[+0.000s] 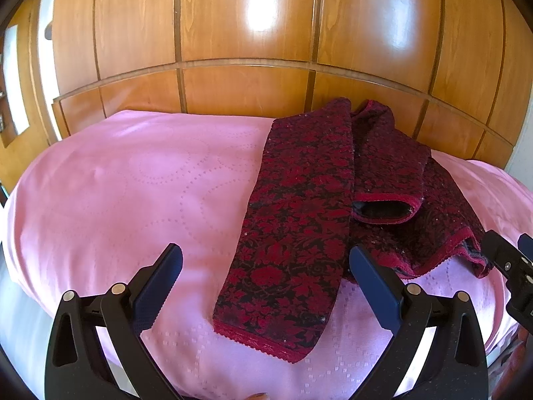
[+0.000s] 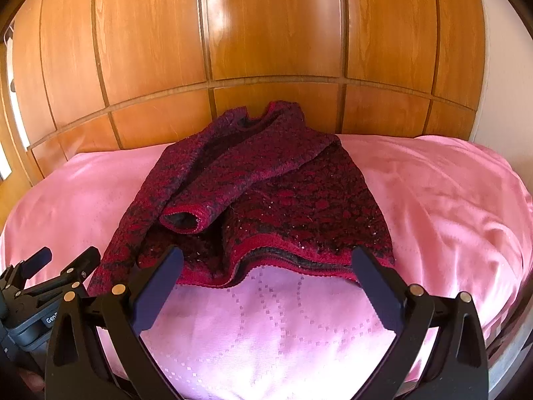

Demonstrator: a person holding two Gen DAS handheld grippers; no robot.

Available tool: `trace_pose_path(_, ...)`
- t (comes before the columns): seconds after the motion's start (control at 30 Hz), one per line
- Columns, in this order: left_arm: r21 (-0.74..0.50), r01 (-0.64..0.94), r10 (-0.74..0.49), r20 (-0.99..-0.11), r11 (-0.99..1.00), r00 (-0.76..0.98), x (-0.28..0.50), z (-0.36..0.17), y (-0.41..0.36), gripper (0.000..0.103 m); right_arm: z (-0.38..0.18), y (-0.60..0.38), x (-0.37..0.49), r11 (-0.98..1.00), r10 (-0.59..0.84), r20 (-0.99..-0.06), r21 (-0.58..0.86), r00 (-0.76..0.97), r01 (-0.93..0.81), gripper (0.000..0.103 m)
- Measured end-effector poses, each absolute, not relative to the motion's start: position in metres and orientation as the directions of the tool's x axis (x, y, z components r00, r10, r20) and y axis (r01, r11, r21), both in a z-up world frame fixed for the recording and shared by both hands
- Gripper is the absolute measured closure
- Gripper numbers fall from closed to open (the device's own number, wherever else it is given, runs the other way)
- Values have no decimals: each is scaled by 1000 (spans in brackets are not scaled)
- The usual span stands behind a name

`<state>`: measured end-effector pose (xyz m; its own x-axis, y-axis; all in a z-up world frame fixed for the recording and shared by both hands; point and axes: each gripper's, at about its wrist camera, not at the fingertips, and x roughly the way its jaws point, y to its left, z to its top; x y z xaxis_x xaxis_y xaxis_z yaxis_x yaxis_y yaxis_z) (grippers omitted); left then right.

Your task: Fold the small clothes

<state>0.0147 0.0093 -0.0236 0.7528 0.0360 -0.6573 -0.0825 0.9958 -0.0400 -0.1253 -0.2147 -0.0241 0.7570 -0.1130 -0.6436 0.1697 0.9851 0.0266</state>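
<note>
Pink bedspread bears a red sweater; left gripper, lettered "Gen", and right gripper gape wide.

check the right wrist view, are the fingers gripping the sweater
No, the right gripper is open, its fingers holding none of the sweater.

Glossy wood-panelled wall; pink bedspread

Dark red and black against pink and orange-brown.

The knitted sweater has a dark red floral pattern on black, with a plain red hem and cuff. The satin bedspread is pink, stitched with dotted circles. The glossy wooden wardrobe panels are orange-brown. Both grippers' fingers are black, with dark blue pads.
</note>
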Motion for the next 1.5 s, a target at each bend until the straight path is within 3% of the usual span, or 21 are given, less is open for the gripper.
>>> trace_pose_path(0.9,-5,6,-8,-718,1000,696,24,-43,4,4,-21,-212,-115,993,-72,-636,27,769,115,2)
trace_pose_path(1.1,40,84,-26,-745,996,666,24,-60,-1,19,-21,-204,-94,1000,13,-634,18,773,-2,5)
trace_pose_path(1.17,37,99,-37,-758,994,652,25,-66,-1,29,-25,-197,-81,999,28,-640,-3,768,-39,11)
trace_pose_path(1.27,16,103,-53,-774,995,631,28,-75,1,34,-39,-184,-55,994,19,-659,-69,752,-86,19)
trace_pose_path(1.3,11,104,-57,-774,995,630,29,-78,2,42,-44,-181,-47,991,15,-668,-88,744,-99,21)
trace_pose_path(1.33,2,109,-67,-774,994,629,29,-79,4,47,-51,-176,-36,986,8,-678,-115,735,-117,28)
trace_pose_path(1.4,-19,114,-86,-775,993,626,32,-79,9,76,-66,-164,-18,969,-23,-696,-192,718,-156,48)
trace_pose_path(1.43,-28,108,-91,-774,994,627,33,-78,12,78,-71,-161,-13,961,-27,-709,-213,704,-177,71)
trace_pose_path(1.5,-74,100,-120,-767,992,631,35,-72,25,84,-74,-157,-7,945,-38,-719,-251,694,-208,83)
